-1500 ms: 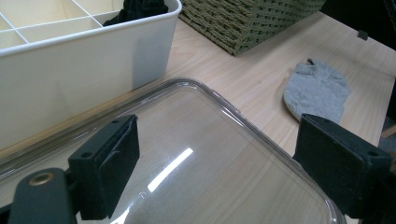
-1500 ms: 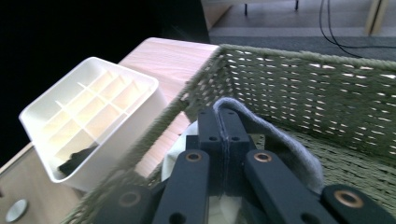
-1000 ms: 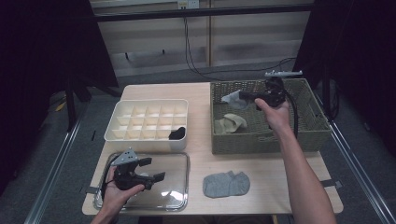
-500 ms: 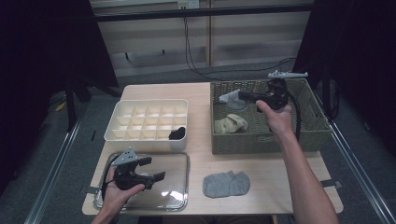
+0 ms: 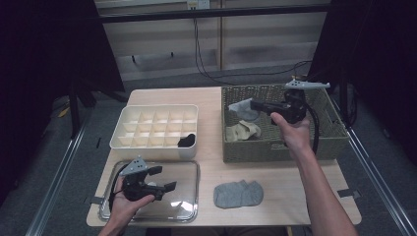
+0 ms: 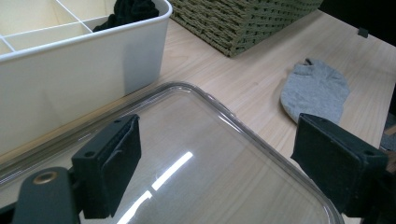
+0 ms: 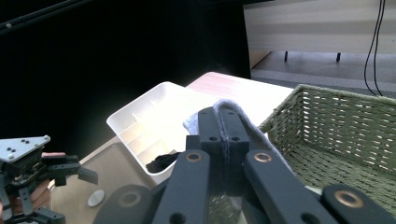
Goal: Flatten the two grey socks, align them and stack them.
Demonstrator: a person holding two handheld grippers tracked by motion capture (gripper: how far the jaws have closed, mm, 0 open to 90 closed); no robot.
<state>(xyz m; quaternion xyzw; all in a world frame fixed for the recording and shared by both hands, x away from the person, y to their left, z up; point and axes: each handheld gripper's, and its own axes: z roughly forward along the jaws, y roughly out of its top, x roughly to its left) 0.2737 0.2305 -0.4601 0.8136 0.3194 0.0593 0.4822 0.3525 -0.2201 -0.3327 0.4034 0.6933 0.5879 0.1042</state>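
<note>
Right gripper (image 5: 255, 105) clamped on a grey sock (image 5: 242, 109) above the basket (image 5: 280, 147).
Sock hangs at the basket's 10 o'clock corner. Left gripper (image 5: 164, 179), jaws wide and empty, hovers over the clear lid (image 5: 187, 169).

high view looking down from above the table (image 5: 206, 98); gripper views close along each one's jaws, sharing the divided box (image 6: 70, 70) and clear lid (image 7: 107, 186).

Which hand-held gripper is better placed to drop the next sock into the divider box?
Right. The right hand-held gripper is shut on a grey sock above the basket; the left hand-held gripper hangs open over the clear lid.
</note>
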